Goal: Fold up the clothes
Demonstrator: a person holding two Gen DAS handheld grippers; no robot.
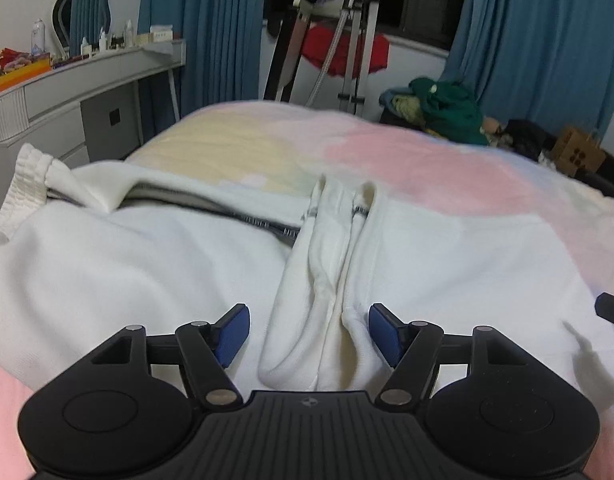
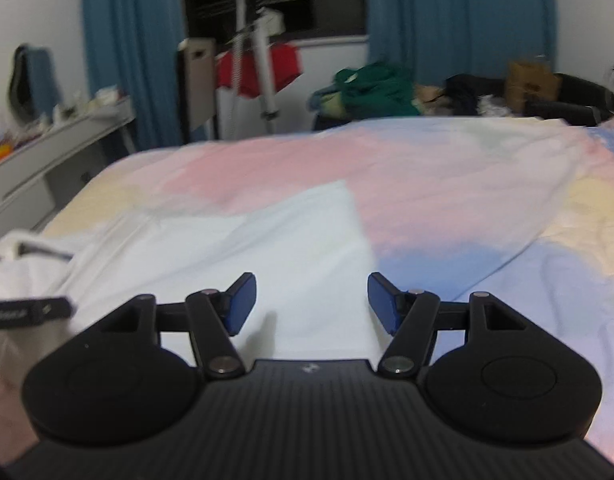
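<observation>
A white zip-up jacket (image 1: pixel 107 264) lies spread on the pastel bedspread (image 1: pixel 407 160). Its ribbed hem (image 1: pixel 25 184) is at the far left, and a grey zipper (image 1: pixel 267 226) runs across it. A folded sleeve or collar strip (image 1: pixel 327 280) lies down the middle, between the blue pads of my left gripper (image 1: pixel 309 334), which is open and holds nothing. In the right wrist view my right gripper (image 2: pixel 311 304) is open and empty over the jacket's right part (image 2: pixel 291 248). The left gripper's edge (image 2: pixel 27 312) shows there.
A grey dressing table (image 1: pixel 87 88) with bottles and a mirror stands at the left. A drying rack (image 1: pixel 355 40) with a red garment stands before the dark window. A green clothes pile (image 1: pixel 447 108) and a cardboard box (image 1: pixel 579 152) lie beyond the bed's far right.
</observation>
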